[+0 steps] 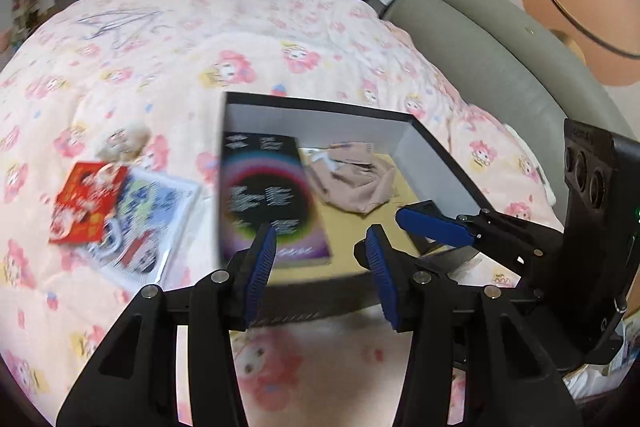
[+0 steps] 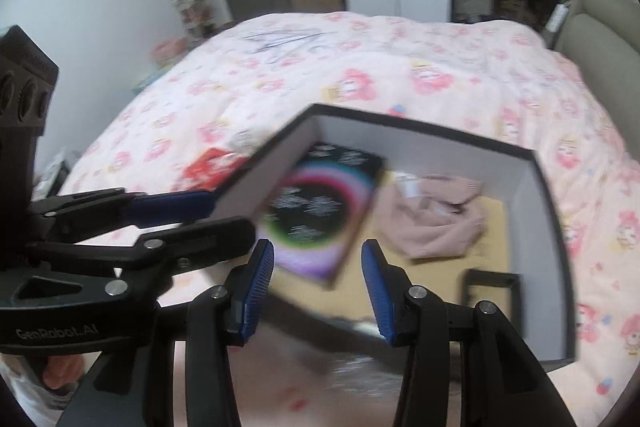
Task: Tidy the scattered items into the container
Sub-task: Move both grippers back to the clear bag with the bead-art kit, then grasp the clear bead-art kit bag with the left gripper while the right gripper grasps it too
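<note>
Two items lie outside the box [image 1: 320, 107] on the bed [image 1: 160, 67], both left of it: a red packet [image 1: 88, 203] overlapping a printed flat pack [image 1: 160, 211], with a small pale object [image 1: 124, 143], blurred, just behind the packet. Inside the box already: a black book with a rainbow ring [image 1: 268, 195] against its left wall, and a beige cloth [image 1: 352, 183] right of the book on the brown floor of the box. A small dark frame [image 2: 492, 283] sits in the box's near right corner; can't tell what it is.

Left gripper [image 1: 320, 267] hangs over the box's near edge, jaws apart, nothing between them. Right gripper [image 2: 318, 291] likewise spread and empty, above the box's near side.

Judged step: book just dropped in, hands free. Next move likely calls for going left of the box to the red packet, jaws wide, approaching low over soft bedding.

Room: open bed left of and behind the box. The box's tall left wall stands between the grippers and the packet, so lift over it. Headboard [image 1: 500, 67] lies right of the box, well apart.
</note>
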Action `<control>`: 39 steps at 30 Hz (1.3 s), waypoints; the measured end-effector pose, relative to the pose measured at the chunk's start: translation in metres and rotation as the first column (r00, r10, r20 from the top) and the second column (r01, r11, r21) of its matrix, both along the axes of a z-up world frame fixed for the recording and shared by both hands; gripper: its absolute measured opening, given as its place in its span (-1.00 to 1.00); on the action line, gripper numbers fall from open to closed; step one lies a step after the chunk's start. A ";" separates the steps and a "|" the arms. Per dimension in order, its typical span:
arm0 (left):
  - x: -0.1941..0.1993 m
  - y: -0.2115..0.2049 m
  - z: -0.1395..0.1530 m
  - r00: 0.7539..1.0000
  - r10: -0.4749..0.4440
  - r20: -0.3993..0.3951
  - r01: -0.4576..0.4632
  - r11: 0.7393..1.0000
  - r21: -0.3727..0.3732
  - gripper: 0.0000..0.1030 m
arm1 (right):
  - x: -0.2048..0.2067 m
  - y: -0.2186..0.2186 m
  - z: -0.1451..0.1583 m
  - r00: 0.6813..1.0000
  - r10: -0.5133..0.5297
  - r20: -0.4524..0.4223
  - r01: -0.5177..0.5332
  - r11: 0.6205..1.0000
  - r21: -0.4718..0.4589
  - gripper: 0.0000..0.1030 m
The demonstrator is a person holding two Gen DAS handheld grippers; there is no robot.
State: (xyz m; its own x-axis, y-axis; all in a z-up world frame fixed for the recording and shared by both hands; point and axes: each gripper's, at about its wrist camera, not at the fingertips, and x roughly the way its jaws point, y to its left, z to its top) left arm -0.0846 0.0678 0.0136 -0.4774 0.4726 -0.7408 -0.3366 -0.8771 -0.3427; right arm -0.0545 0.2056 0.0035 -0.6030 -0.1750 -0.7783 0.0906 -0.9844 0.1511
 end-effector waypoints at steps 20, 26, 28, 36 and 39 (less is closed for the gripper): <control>0.048 -0.149 -0.028 0.932 0.353 0.084 -0.362 0.923 0.128 -0.07 | -0.021 -0.120 -0.019 0.979 0.201 0.024 -0.197 0.972 -0.126 -0.19; 0.044 -0.183 -0.075 0.876 0.438 0.202 -0.472 0.865 0.172 -0.07 | -0.041 -0.160 -0.059 0.949 0.293 0.120 -0.274 0.949 -0.154 -0.19; 0.037 -0.190 -0.095 0.855 0.452 0.253 -0.504 0.839 0.206 -0.07 | -0.055 -0.176 -0.078 0.942 0.291 0.169 -0.279 0.956 -0.090 -0.19; -0.012 -0.211 -0.188 0.726 0.530 0.438 -0.659 0.719 0.222 -0.07 | -0.103 -0.183 -0.133 0.953 0.154 0.263 -0.177 0.982 0.068 -0.19; -0.031 -0.211 -0.221 0.682 0.532 0.501 -0.694 0.686 0.216 -0.07 | -0.118 -0.183 -0.143 0.957 0.117 0.265 -0.150 0.983 0.105 -0.19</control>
